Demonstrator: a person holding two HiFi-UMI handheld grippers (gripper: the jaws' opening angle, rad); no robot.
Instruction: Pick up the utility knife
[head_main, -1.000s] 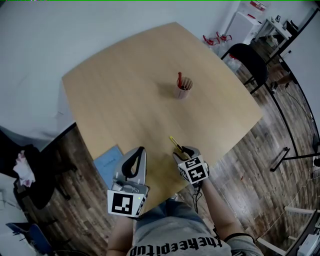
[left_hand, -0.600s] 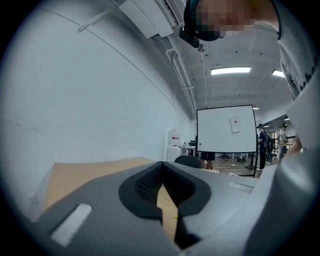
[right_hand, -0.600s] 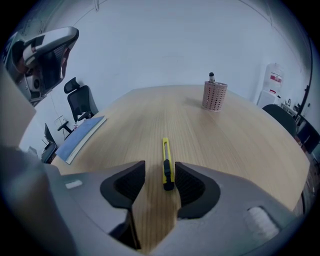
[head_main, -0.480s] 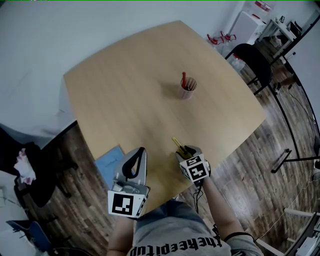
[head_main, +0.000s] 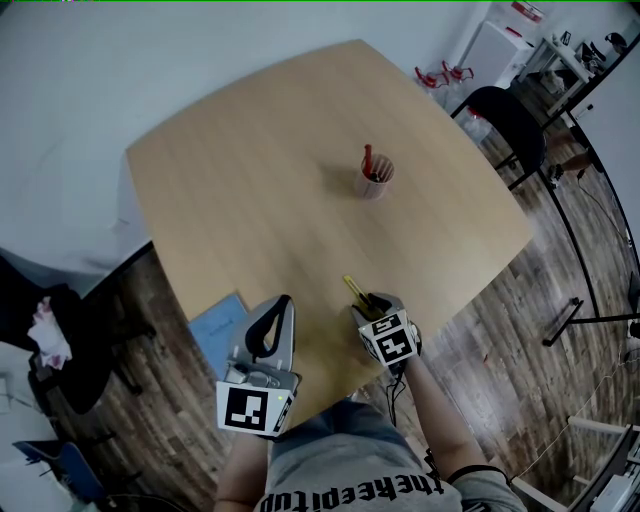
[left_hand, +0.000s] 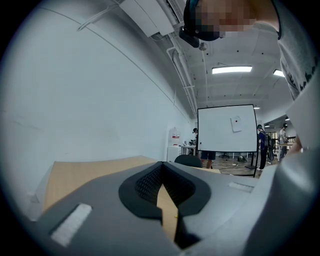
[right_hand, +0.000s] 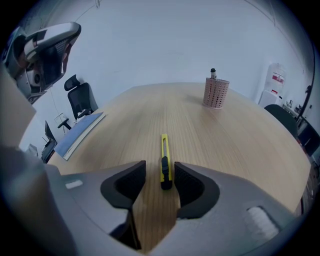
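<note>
Right gripper (right_hand: 160, 182) jaws apart, gripping nothing; knife (right_hand: 164, 159) flat on table (head_main: 250, 180), butt end between them. Left gripper (left_hand: 162, 190) closed, empty. Knife looks light, stiff, slick: pinch its sides squarely. Head view hides butt end — your right gripper view shows it.

knife (right_hand: 164, 159): yellow body, black slider. surface (head_main: 250, 180): pale wood, fine straight grain. cup (head_main: 375, 182), 12 o'clock from knife: pinkish mesh, red pen (head_main: 367, 157). left claw (left_hand: 161, 172), right claw (right_hand: 159, 175): grey, black ribbed pads, black-and-white square markers. floor (head_main: 500, 300): dark brown planks.
</note>
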